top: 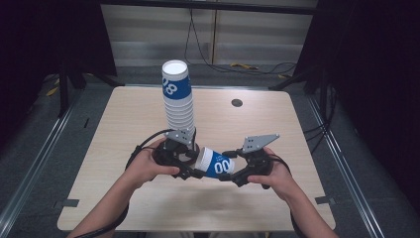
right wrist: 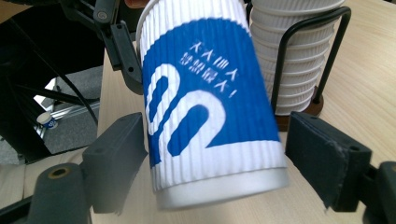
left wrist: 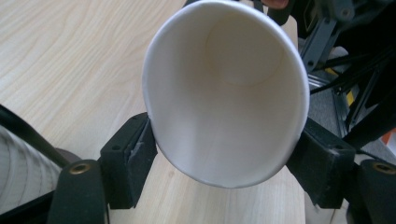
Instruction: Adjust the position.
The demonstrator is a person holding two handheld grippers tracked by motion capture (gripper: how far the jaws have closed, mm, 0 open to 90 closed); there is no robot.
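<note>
Ribbed paper cup (top: 214, 162), blue-white, round rim | left gripper (top: 190, 163) jaws clamp rim | right gripper (top: 229, 166) jaws apart beside base

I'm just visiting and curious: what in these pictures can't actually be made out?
- Small print on the paper cup: blurred in the right gripper view.
- Base of the cup stack: hidden behind the left gripper in the high view.
- Stack's top: cut off by the right gripper view's edge.
- Tiny cup on the floor: too small to read.

Top stacked cup (top: 176, 82) reads "08"; held cup (top: 214, 162) "00".
</note>
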